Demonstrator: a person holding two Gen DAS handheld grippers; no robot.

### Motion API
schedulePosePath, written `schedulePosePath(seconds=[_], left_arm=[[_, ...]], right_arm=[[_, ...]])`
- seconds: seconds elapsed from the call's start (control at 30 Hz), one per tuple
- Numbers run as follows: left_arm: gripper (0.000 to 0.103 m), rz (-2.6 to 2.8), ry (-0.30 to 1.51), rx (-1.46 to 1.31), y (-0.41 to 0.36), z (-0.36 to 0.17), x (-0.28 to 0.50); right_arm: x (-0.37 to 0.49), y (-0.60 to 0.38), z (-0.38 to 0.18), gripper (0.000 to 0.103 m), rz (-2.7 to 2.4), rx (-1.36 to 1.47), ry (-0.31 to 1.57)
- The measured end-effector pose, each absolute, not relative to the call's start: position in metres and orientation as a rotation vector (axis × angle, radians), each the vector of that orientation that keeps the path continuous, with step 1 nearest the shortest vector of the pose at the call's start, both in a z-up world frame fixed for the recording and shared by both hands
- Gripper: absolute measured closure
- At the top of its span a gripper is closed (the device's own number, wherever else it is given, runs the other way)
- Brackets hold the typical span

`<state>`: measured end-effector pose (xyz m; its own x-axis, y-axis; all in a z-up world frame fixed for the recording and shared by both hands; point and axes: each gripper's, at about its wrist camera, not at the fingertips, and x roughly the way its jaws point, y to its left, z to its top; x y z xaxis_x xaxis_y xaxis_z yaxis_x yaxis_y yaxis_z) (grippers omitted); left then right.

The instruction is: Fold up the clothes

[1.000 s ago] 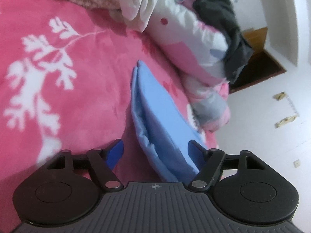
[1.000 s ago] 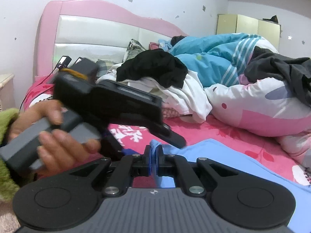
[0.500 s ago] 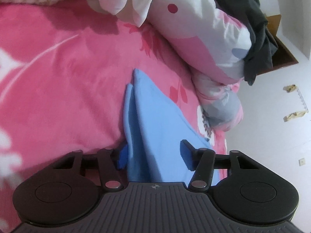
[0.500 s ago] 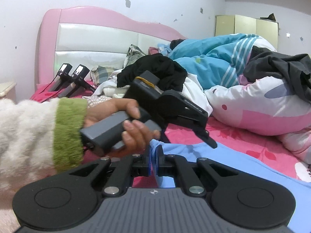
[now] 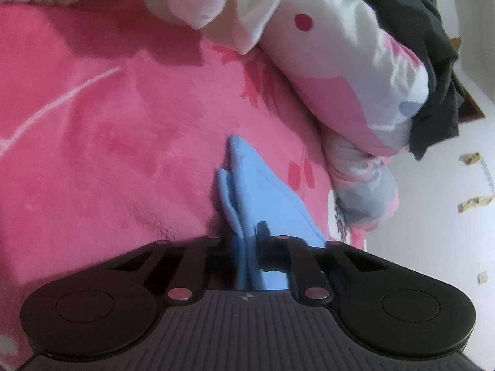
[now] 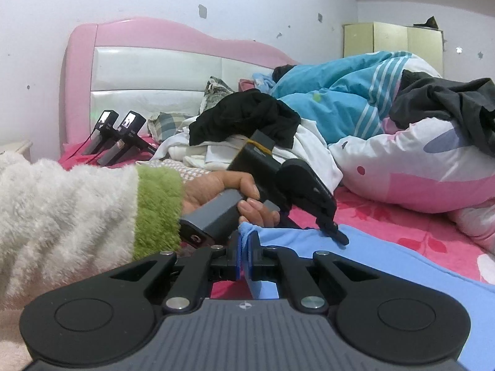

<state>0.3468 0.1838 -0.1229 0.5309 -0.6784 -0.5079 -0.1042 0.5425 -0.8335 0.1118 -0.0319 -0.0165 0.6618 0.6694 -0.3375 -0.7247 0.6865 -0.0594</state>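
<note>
In the left wrist view, the left gripper point(image 5: 247, 247) has just been closing and now pinches a bunched edge of the soft blue cloth point(image 5: 263, 191), which lies on the fuzzy pink blanket point(image 5: 123, 139) near the bed's right edge. In the right wrist view, the right gripper point(image 6: 245, 247) is squeezed shut on a corner of the same thin, floppy cloth. To fold well, I think both grips should lift together and keep the edge tight and straight.
</note>
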Motion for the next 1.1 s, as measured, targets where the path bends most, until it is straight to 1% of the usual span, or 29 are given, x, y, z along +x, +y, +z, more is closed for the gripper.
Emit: schedulePosePath(seconds=[0.07, 0.2, 0.67, 0.87, 1.1], left_arm=[[0.097, -0.401, 0.962, -0.945, 0.181, -0.121, 0.346], [0.098, -0.376, 0.941, -0.918, 0.175, -0.115, 0.345], [0.098, -0.313, 0.884, -0.817, 0.146, -0.060, 0.335], [0.099, -0.310, 0.883, -0.745, 0.113, -0.037, 0.334], [0.099, -0.307, 0.891, -0.632, 0.050, -0.019, 0.335]], right_arm=[[0.113, -0.033, -0.017, 0.100, 0.796, -0.190, 0.304], [0.116, -0.037, -0.018, 0.101, 0.790, -0.173, 0.313], [0.110, -0.076, 0.001, 0.101, 0.708, -0.086, 0.268], [0.107, -0.111, 0.007, 0.101, 0.636, -0.011, 0.237], [0.106, -0.160, 0.009, 0.101, 0.554, 0.102, 0.211]])
